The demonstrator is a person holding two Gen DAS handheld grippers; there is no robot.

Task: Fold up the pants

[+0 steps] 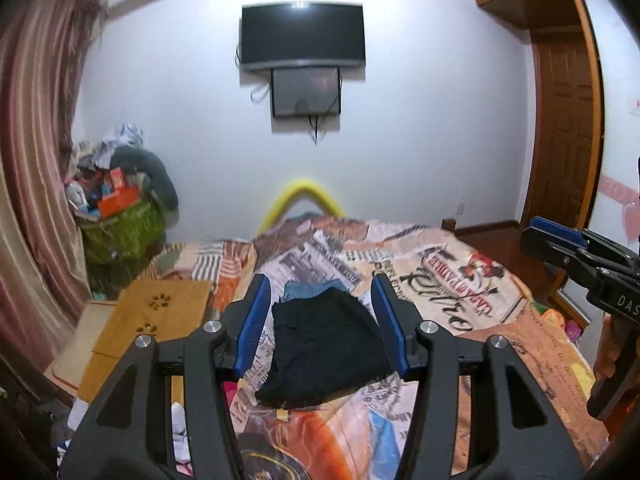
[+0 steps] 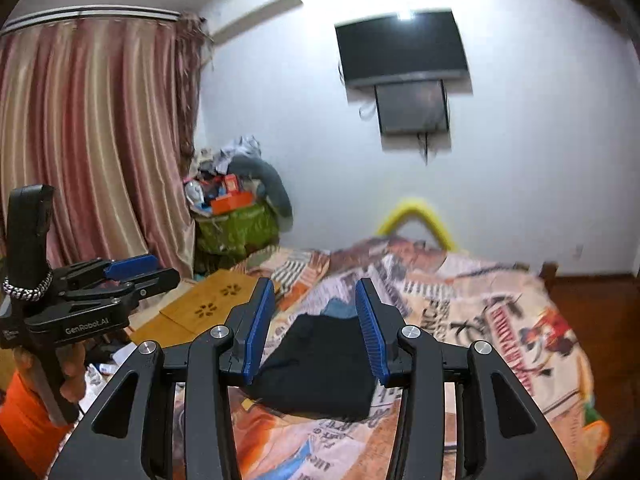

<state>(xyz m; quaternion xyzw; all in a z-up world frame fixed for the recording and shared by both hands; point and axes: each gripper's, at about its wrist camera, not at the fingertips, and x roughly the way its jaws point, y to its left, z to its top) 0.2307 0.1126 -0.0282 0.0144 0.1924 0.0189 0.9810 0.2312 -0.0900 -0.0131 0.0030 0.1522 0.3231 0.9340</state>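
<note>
The black pants (image 1: 324, 348) lie folded into a compact bundle on the patterned bedspread (image 1: 460, 272), near the middle of the bed, with a bit of blue fabric (image 1: 308, 291) peeking out just behind them. Both grippers hang above the bed, well clear of the cloth. The left gripper (image 1: 322, 322) has its blue pads apart with nothing between them; the right gripper (image 2: 316, 326) likewise stands parted and empty (its jaws look slightly narrower than the left's).

Left of the bed sits a low wooden table (image 1: 156, 312) with flower-shaped cutouts, and beyond it a green basket (image 1: 124, 232) heaped with boxes and clothes, crowding the corner by the striped curtain (image 1: 36, 160). A television (image 1: 302, 34) hangs on the far wall with a smaller screen (image 1: 306, 94) below it. A yellow curved piece (image 1: 304, 196) rises behind the bed's far end. A wooden door (image 1: 564, 128) stands at right.

The floor left of the bed is cluttered and mostly cut off by the gripper frame. The right wrist view is blurred, so the bedspread print is hard to read there.

The bedspread right of the pants is bare, down to the bed's right edge.
</note>
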